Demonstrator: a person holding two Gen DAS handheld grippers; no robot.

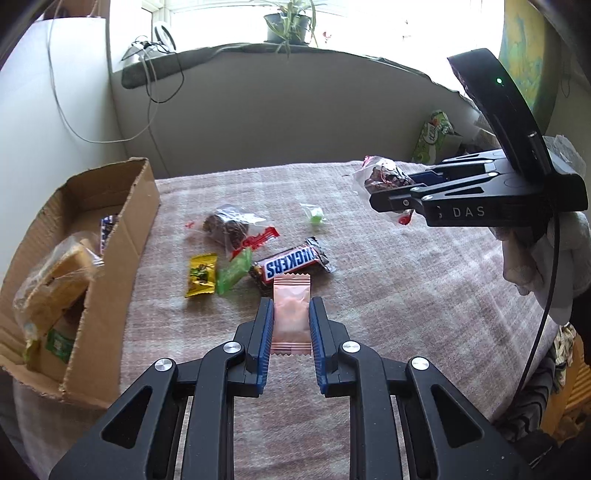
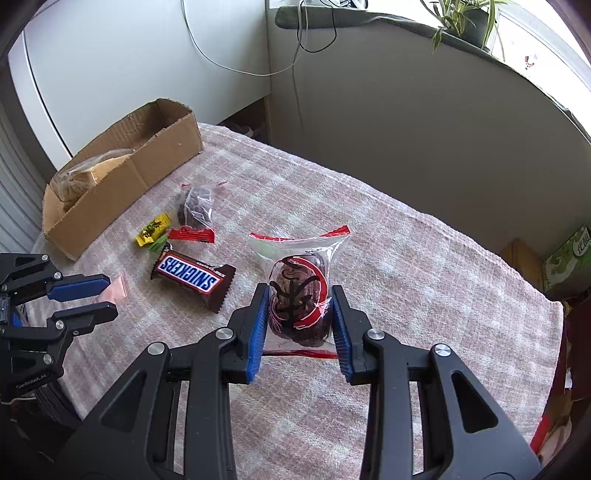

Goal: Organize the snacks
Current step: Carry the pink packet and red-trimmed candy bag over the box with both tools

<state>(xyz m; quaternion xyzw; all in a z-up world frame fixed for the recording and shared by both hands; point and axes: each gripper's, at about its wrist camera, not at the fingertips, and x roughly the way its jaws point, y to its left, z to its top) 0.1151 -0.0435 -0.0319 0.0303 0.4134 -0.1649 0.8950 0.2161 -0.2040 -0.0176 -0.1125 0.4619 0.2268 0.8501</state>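
Note:
My left gripper (image 1: 291, 314) is shut on a small pink packet (image 1: 290, 314), lifted above the cloth; the packet (image 2: 117, 290) also shows between that gripper's fingers at the left of the right wrist view. My right gripper (image 2: 298, 317) is shut on a clear bag holding a dark cake (image 2: 297, 295), raised off the cloth; the same bag (image 1: 384, 175) shows at the right of the left wrist view. On the cloth lie a Snickers bar (image 1: 291, 262), a second bagged cake (image 1: 229, 225), a yellow candy (image 1: 201, 275), a green candy (image 1: 234, 273) and a small green-white sweet (image 1: 315, 216).
An open cardboard box (image 1: 122, 229) stands at the cloth's left edge with wrapped biscuits (image 1: 55, 284) and other snacks inside. The pinkish checked cloth (image 1: 424, 280) covers the table. A grey wall, a sill with a plant (image 1: 291, 22), and a green pack (image 1: 434, 136) lie behind.

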